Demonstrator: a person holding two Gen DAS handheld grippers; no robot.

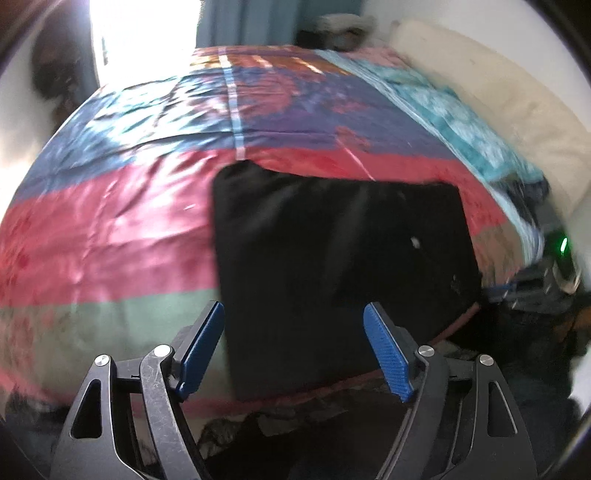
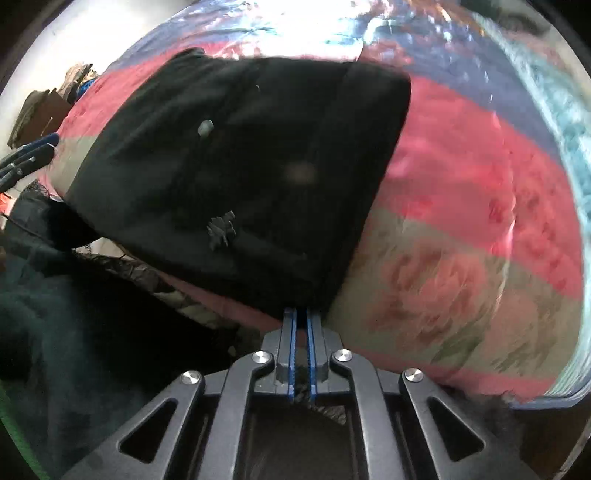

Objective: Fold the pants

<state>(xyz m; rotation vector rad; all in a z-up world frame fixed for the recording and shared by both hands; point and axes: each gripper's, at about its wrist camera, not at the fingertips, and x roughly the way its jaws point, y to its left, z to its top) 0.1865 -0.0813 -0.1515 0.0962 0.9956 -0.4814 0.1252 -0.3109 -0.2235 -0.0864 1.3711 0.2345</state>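
Black fabric, the pants point(image 1: 332, 243) lie folded into a compact, roughly rectangular block on the pink and green bands of a shiny striped bedspread point(image 1: 122, 221), close to the bed's near edge. In the left wrist view the block's long axis runs from that near edge away toward the middle of the bed, with its near short end almost at the edge. A small pale tag and a grey printed mark show on the top layer.

The right gripper point(image 2: 303, 317) is clenched tight, its blue pads almost together at the near corner of the pants; dark fabric sits between them, so it grips the pants there. The left gripper point(image 1: 293, 314) stands wide apart above the near end of the block, nothing between its fingers, apart from the cloth.

Beyond the bedspread, a teal patterned cloth point(image 1: 461, 122) runs along the far right side beside a cream pillow point(image 1: 498, 92). A bright window point(image 1: 144, 33) glares behind the bed.
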